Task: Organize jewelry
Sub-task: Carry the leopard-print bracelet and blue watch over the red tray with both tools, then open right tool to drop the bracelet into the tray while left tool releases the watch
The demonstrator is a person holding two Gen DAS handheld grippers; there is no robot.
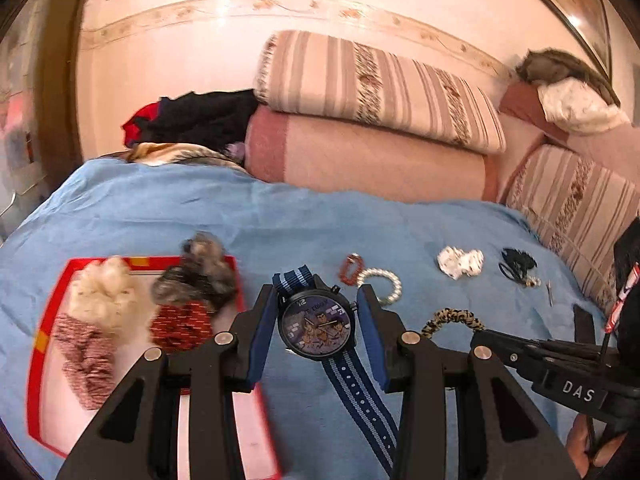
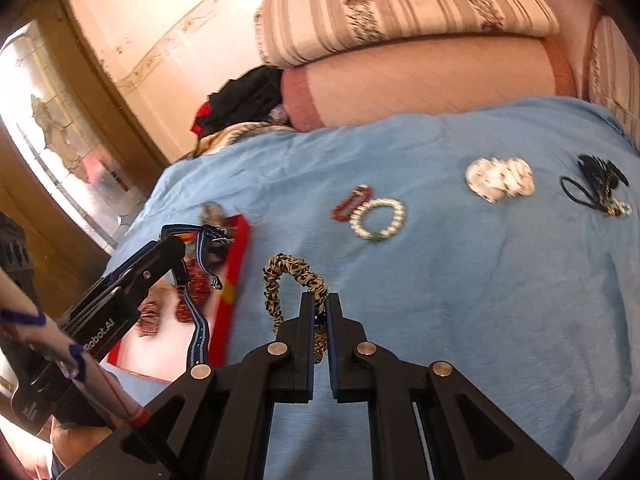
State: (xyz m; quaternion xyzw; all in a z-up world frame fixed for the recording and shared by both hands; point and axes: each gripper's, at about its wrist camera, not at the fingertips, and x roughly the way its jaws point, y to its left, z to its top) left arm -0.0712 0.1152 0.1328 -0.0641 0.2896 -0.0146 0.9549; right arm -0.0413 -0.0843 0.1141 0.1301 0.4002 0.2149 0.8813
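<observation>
Only left view shows dial: left gripper (image 1: 316,320) grips watch (image 1: 318,326) | right gripper (image 2: 320,312) pinches leopard scrunchie (image 2: 292,276)

— Bright enough?
— Warm, pinkish light; the window (image 2: 60,128) at left of the right wrist view glares white.
— Sharpness?
— Smeared edges, dark fisheye corners, the red tray (image 1: 48,344) blurred.

A home bedroom: a bed (image 1: 280,216) under a blue cover, striped cushions (image 1: 376,88) stacked at upper centre against wallpapered wall.
</observation>
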